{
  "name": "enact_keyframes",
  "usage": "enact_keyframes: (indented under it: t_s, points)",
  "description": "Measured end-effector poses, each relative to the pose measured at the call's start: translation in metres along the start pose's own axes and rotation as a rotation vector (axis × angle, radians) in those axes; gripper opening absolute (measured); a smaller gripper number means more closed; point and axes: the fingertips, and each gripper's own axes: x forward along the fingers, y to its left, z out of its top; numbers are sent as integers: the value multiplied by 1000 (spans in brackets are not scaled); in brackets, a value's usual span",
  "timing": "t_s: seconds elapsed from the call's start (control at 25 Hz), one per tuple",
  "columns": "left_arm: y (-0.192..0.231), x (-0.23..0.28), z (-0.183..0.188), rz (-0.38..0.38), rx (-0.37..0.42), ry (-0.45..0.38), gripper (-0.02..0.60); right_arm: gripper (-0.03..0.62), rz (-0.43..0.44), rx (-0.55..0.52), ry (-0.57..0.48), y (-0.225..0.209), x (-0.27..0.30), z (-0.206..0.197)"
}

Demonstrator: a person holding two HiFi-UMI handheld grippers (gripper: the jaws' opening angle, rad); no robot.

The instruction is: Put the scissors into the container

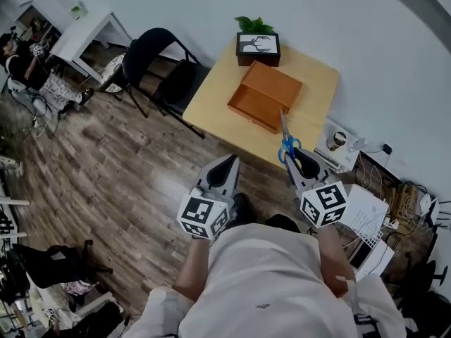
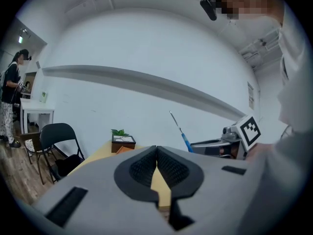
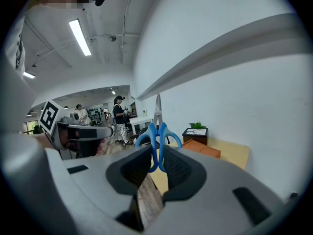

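While the left gripper [image 2: 156, 153] is closed tight on nothing, the right gripper [image 3: 156, 155] pinches the scissors [image 3: 157, 123] by their blue handles, blades pointing away.

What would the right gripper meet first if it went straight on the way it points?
Likely the open wooden box on the table: scissors held in the right gripper aim at its corner, height unclear.

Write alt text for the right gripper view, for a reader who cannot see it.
The right gripper holds blue-handled scissors clamped between its jaws, blades pointing up. Beyond them stands a wooden table with an orange-brown container and a plant against a white wall.
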Motion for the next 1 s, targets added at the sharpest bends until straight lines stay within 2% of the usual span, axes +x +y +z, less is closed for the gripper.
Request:
enact_keyframes:
  t_s: [0.2, 0.44, 0.72, 1.0]
  points:
    - [20, 4, 1, -29, -11, -5, 8, 75, -7, 9, 22, 6, 20, 0]
    - [32, 13, -8, -39, -30, 35, 8, 75, -14, 1, 85, -1, 40, -9]
    - [57, 32, -15, -8, -74, 66, 8, 75, -4, -17, 150, -18, 71, -16]
    - [82, 72, -6, 32, -76, 84, 8, 75, 43, -43, 183, -54, 121, -12]
